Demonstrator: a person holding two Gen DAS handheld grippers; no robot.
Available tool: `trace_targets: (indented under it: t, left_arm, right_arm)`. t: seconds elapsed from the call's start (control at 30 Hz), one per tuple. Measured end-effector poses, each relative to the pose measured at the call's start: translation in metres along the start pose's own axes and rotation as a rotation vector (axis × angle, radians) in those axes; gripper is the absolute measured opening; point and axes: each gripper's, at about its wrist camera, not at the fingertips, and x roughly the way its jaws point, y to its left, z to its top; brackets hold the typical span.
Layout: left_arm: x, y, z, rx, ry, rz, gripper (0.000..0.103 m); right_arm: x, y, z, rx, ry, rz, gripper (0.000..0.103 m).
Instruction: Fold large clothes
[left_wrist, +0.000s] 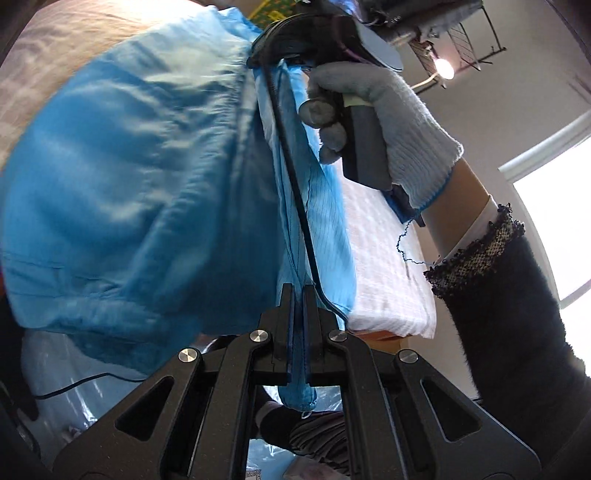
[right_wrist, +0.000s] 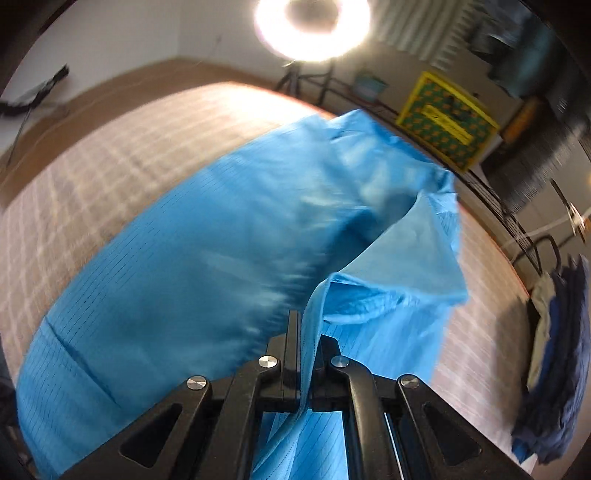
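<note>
A large light-blue garment (left_wrist: 140, 192) with thin dark pinstripes hangs and billows over a bed with a checked cover (right_wrist: 122, 155). My left gripper (left_wrist: 299, 291) is shut on a folded edge of the garment, with cloth pinched between its pads and hanging out below. In the left wrist view a gloved hand (left_wrist: 388, 125) holds the other gripper high at the top, above the same taut edge of the cloth. In the right wrist view my right gripper (right_wrist: 306, 321) is shut on a seam of the blue garment (right_wrist: 229, 251), which spreads out blurred in front of it.
A white padded mattress edge (left_wrist: 384, 258) lies right of the cloth. A ring light (right_wrist: 312, 26) on a stand glares at the back, a yellow-and-green crate (right_wrist: 447, 118) stands beside it, and dark clothes (right_wrist: 554, 362) hang at the right. A bright window (left_wrist: 554, 229) is at the right.
</note>
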Motion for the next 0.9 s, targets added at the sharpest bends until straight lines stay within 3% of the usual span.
trace_targets:
  t: [0.2,0.23,0.27,0.33,0.43,0.63,0.77,0.9]
  left_arm:
    - [-0.006,0.009,-0.003,-0.017,-0.004,0.014,0.001]
    - [-0.004,0.010,-0.002,-0.020,-0.002,0.013,0.001]
    - [-0.005,0.010,-0.003,-0.021,0.000,0.015,0.001]
    - [-0.002,0.014,0.002,-0.023,0.005,0.017,0.001]
    - [-0.006,0.017,0.001,-0.029,0.007,0.014,0.001]
    - [-0.020,0.019,0.005,-0.038,-0.015,0.007,0.001]
    - [-0.028,0.015,0.008,-0.005,-0.038,0.043,0.001]
    - [-0.029,0.017,0.001,0.009,-0.019,0.096,0.001]
  right_arm:
    - [0.011,-0.004,-0.004,0.048,0.017,0.050,0.000]
    - [0.007,-0.009,-0.006,0.066,0.007,0.096,0.007]
    - [0.005,-0.014,-0.007,0.092,0.008,0.152,0.026]
    - [-0.006,-0.027,-0.010,0.159,-0.034,0.288,0.041]
    - [-0.036,-0.053,-0.021,0.246,-0.105,0.386,0.041]
    - [-0.099,-0.103,-0.068,0.420,-0.193,0.447,0.042]
    - [-0.137,-0.105,-0.114,0.424,-0.185,0.418,0.042]
    - [-0.152,-0.086,-0.170,0.422,-0.122,0.400,0.042]
